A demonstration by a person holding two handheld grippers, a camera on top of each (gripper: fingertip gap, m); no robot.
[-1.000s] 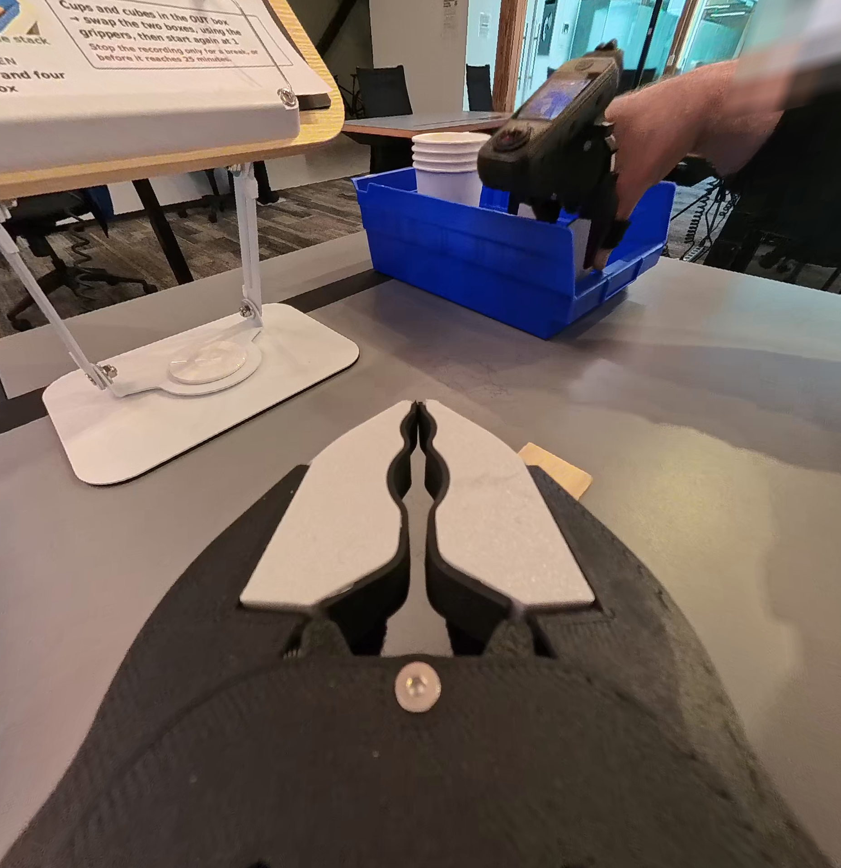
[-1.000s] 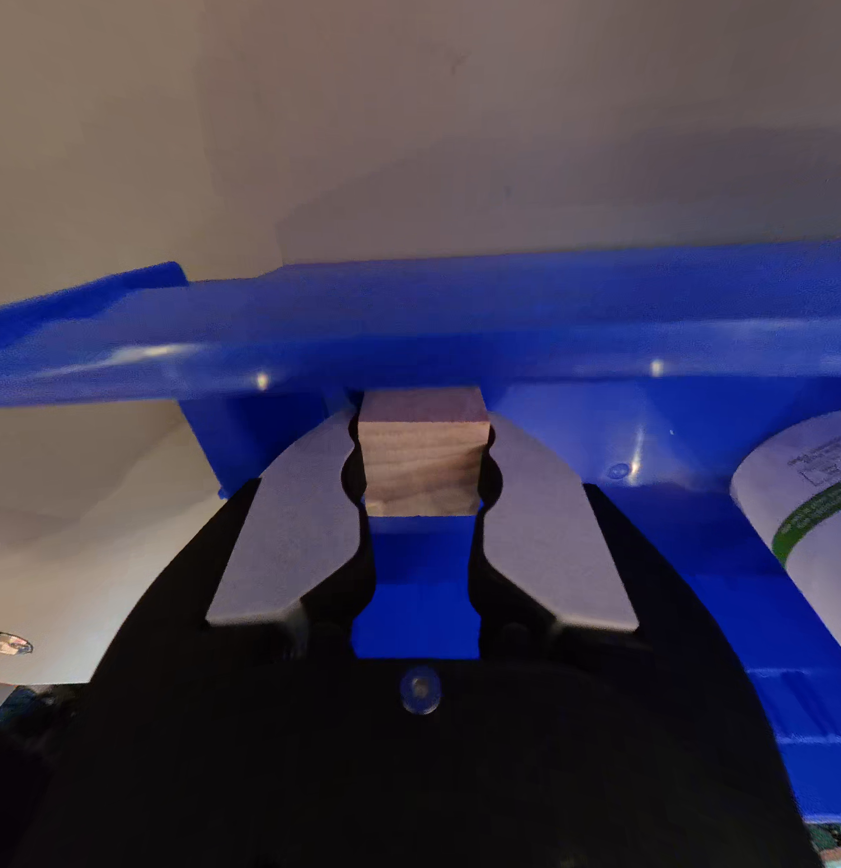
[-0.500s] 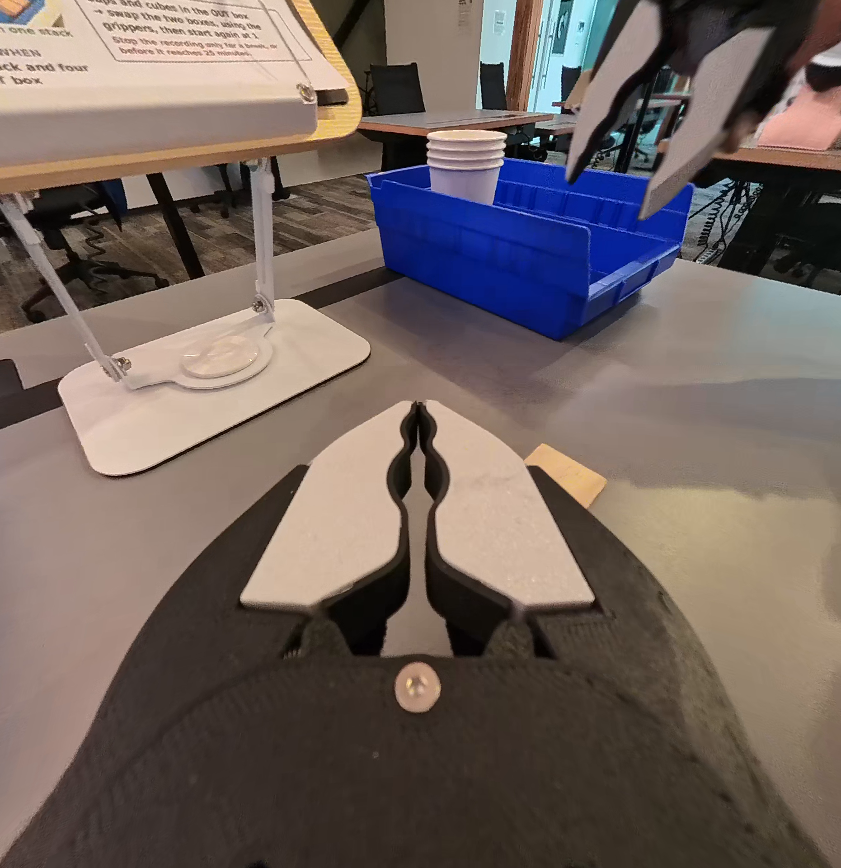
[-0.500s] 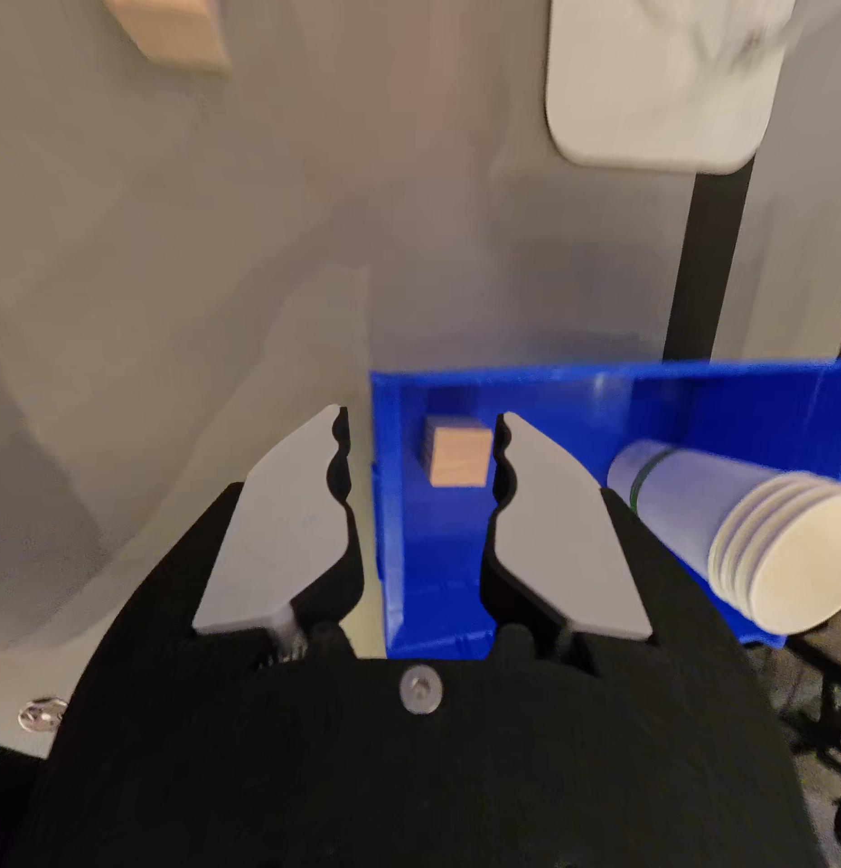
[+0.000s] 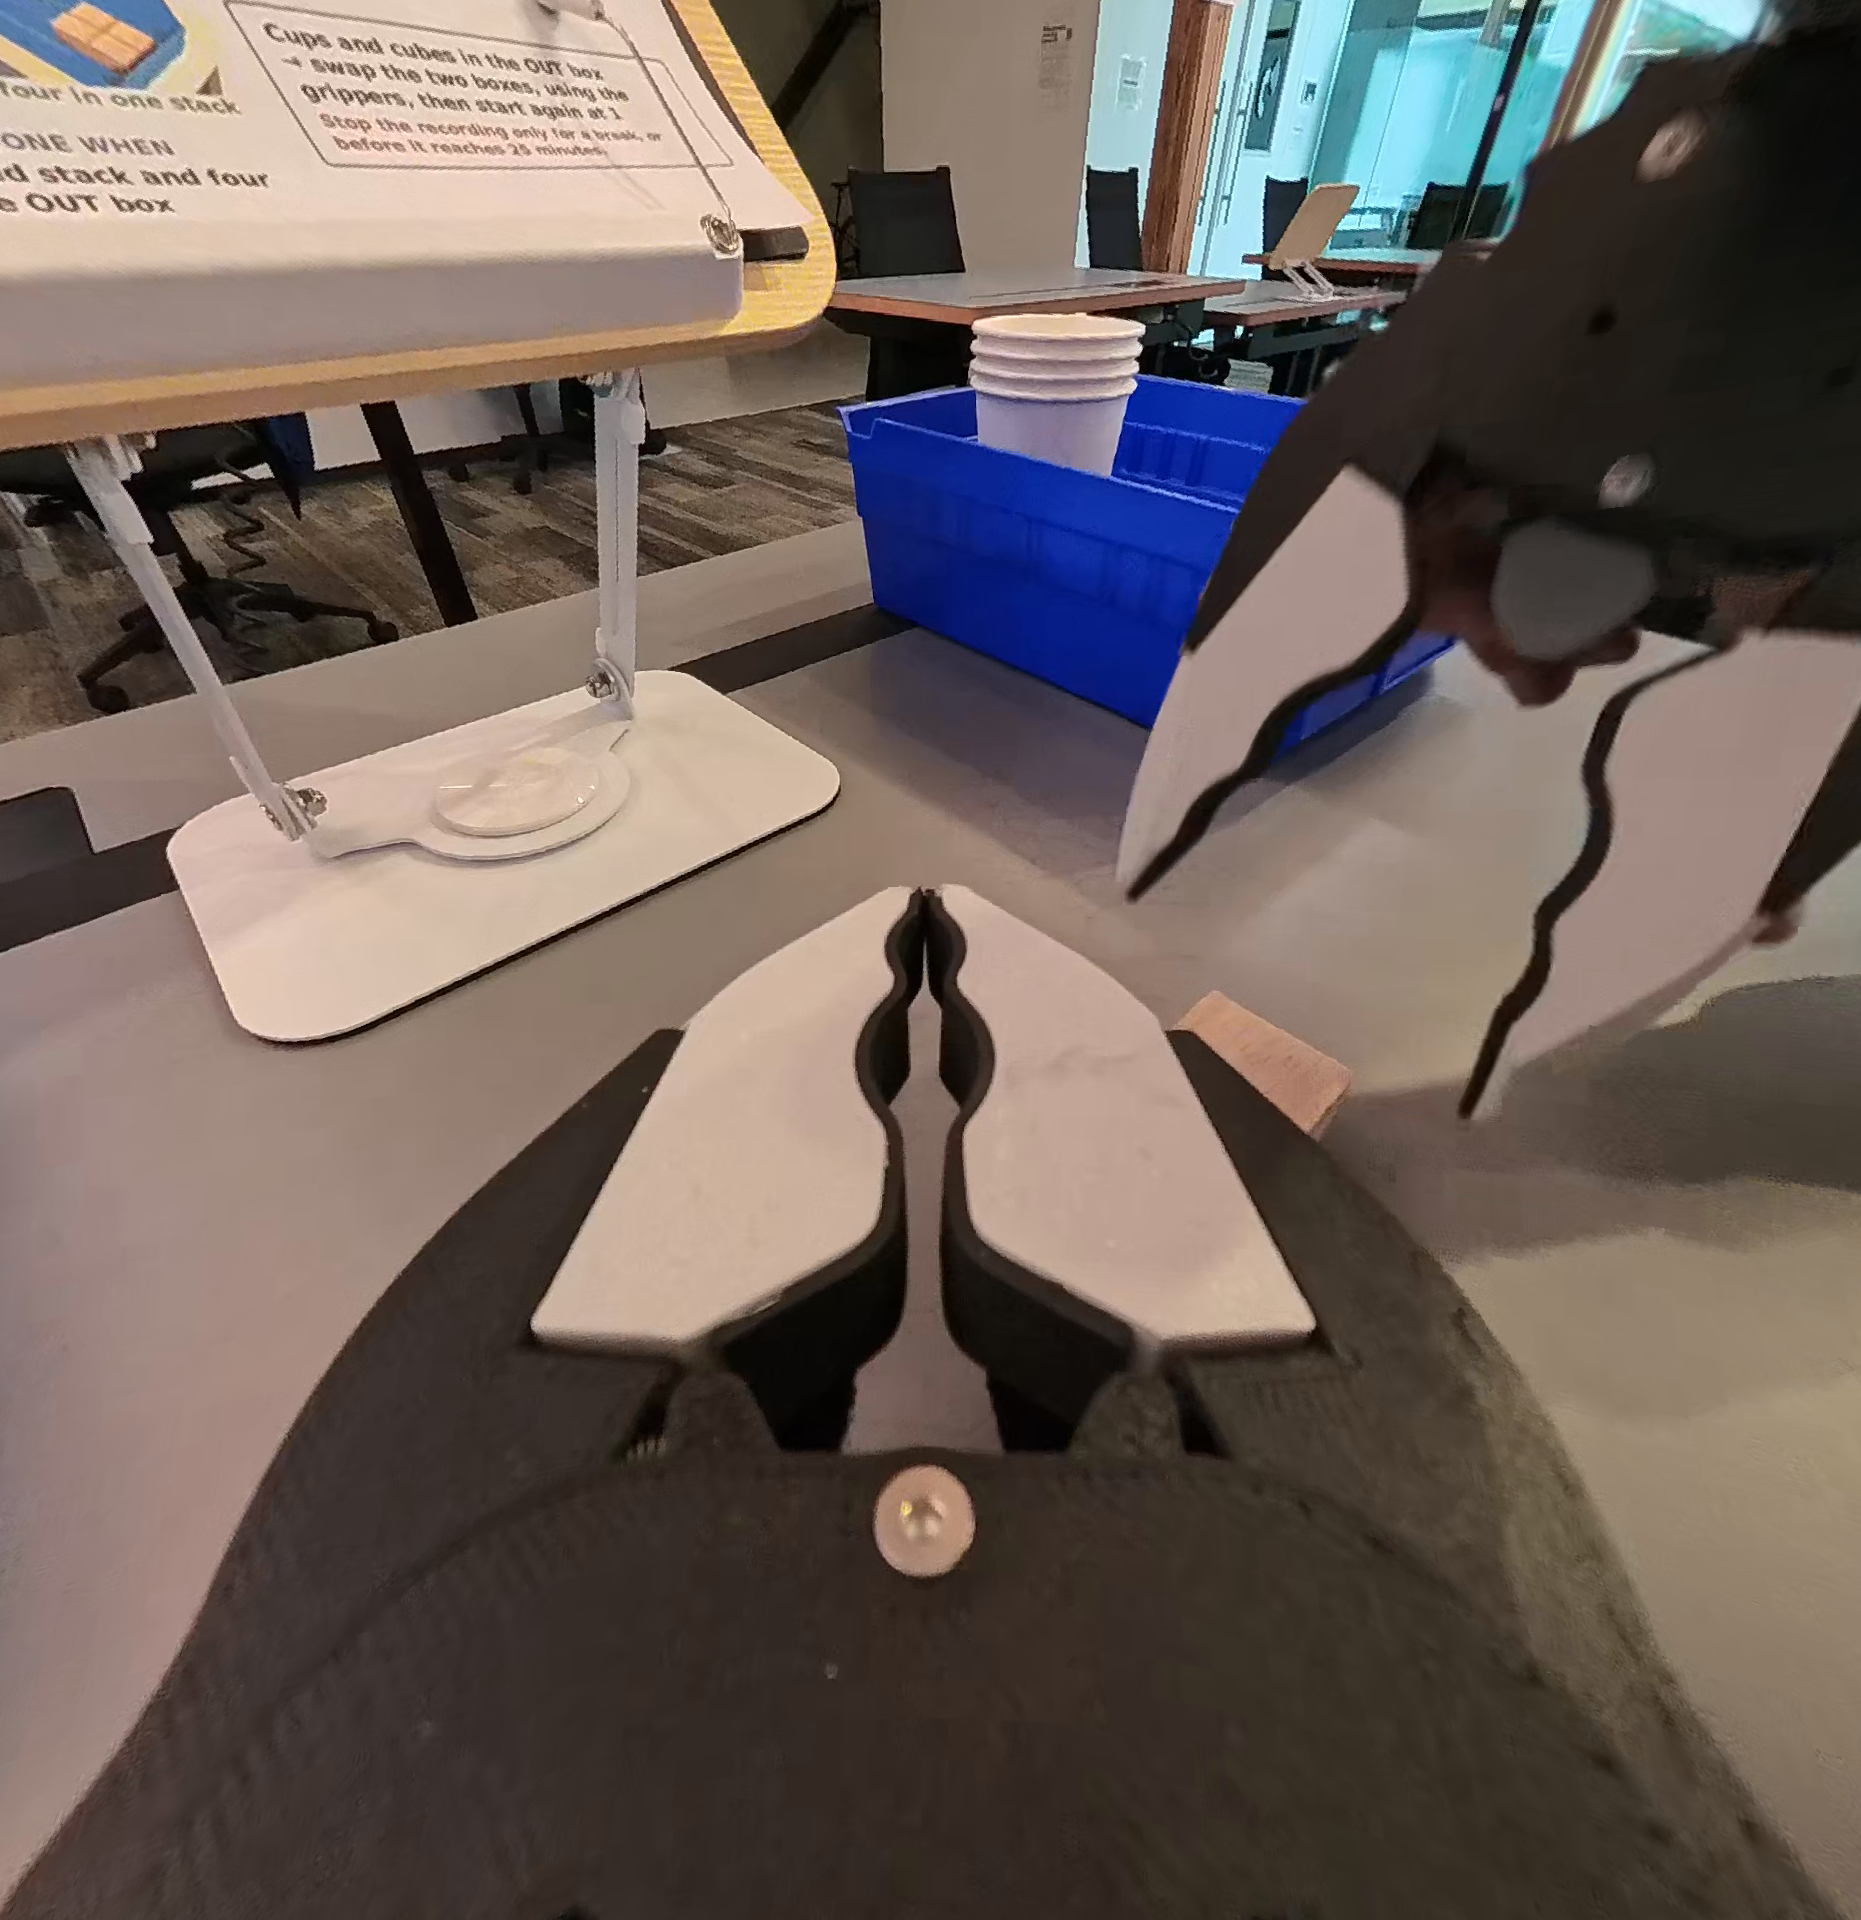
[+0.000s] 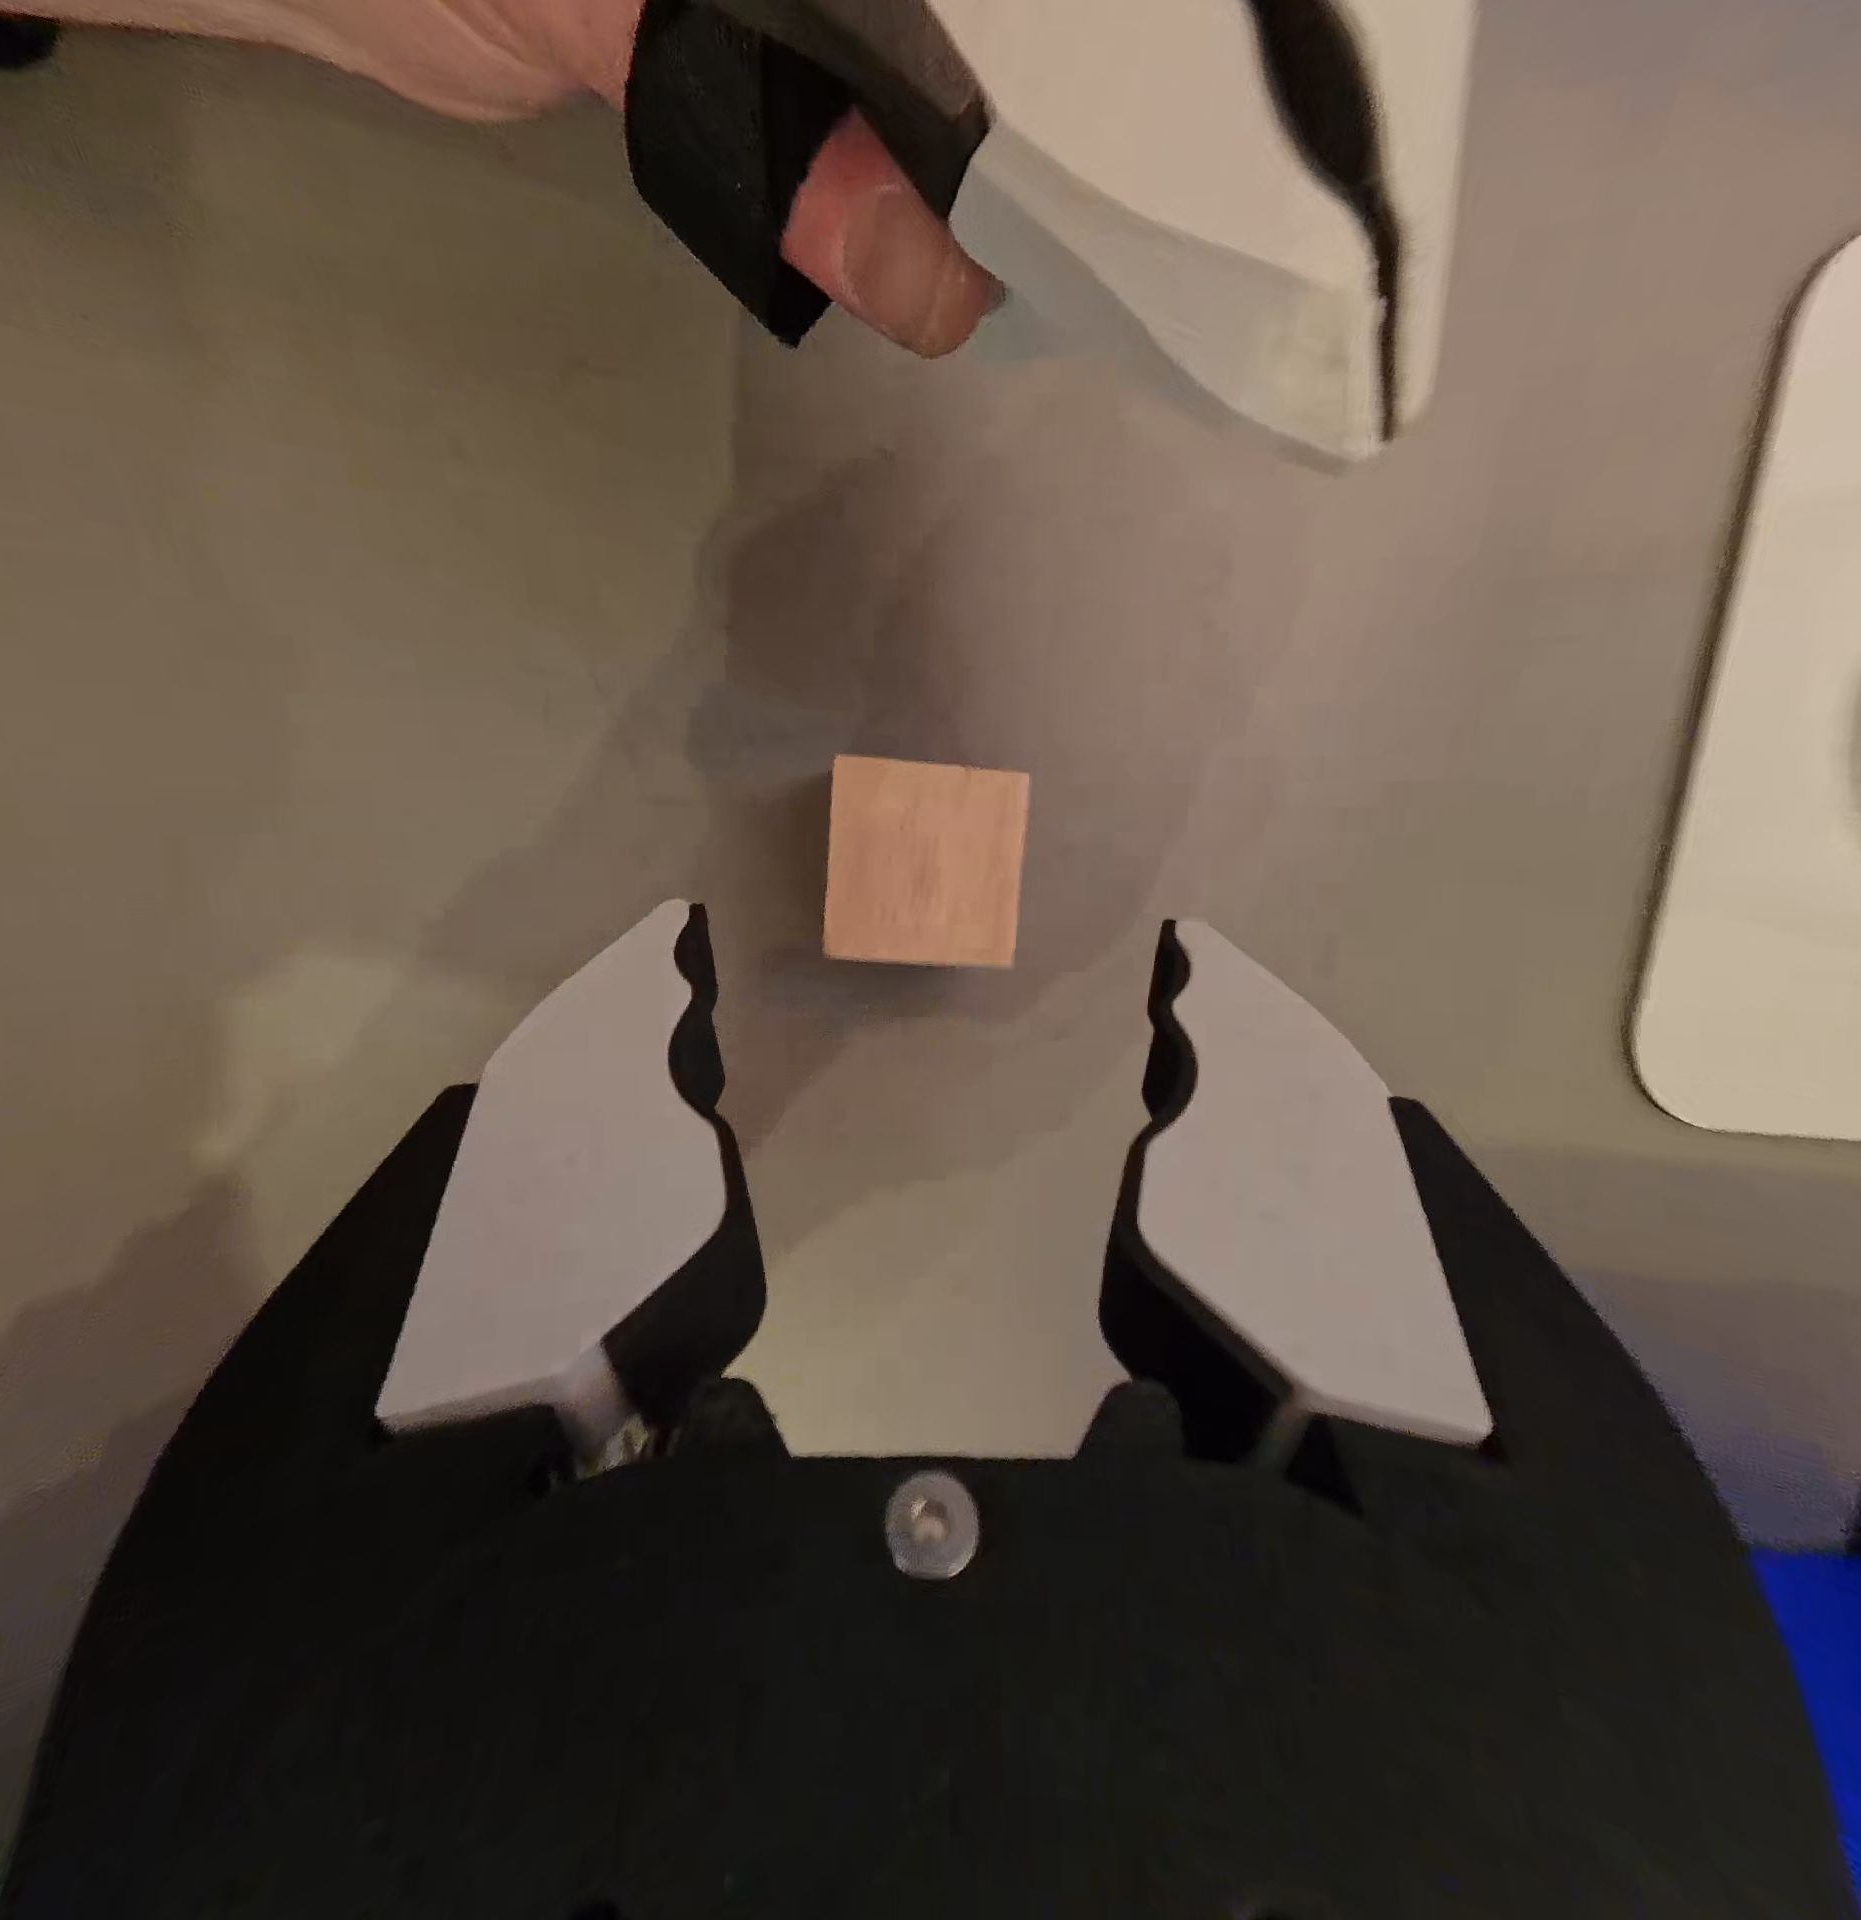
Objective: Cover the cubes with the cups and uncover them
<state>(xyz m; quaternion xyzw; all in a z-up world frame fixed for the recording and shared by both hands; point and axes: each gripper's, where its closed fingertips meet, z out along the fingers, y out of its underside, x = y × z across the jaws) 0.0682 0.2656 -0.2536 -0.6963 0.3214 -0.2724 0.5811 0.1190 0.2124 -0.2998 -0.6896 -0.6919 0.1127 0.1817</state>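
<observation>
A wooden cube lies on the grey table, also seen in the left wrist view just right of my left gripper. My right gripper is open and empty, pointing down over the cube, which sits just ahead of the gap between its fingertips. It also shows in the left wrist view. My left gripper is shut and empty, low over the table; it shows in the right wrist view. A stack of white paper cups stands in the blue bin.
A white stand base with an instruction board above it is at the left, also at the right edge of the right wrist view. A hand holds the left gripper. The bin's corner shows at lower right.
My right gripper let go of a cube inside the blue bin, opened, left the bin and came over the table above the cube beside my left gripper. The left gripper stayed shut.
</observation>
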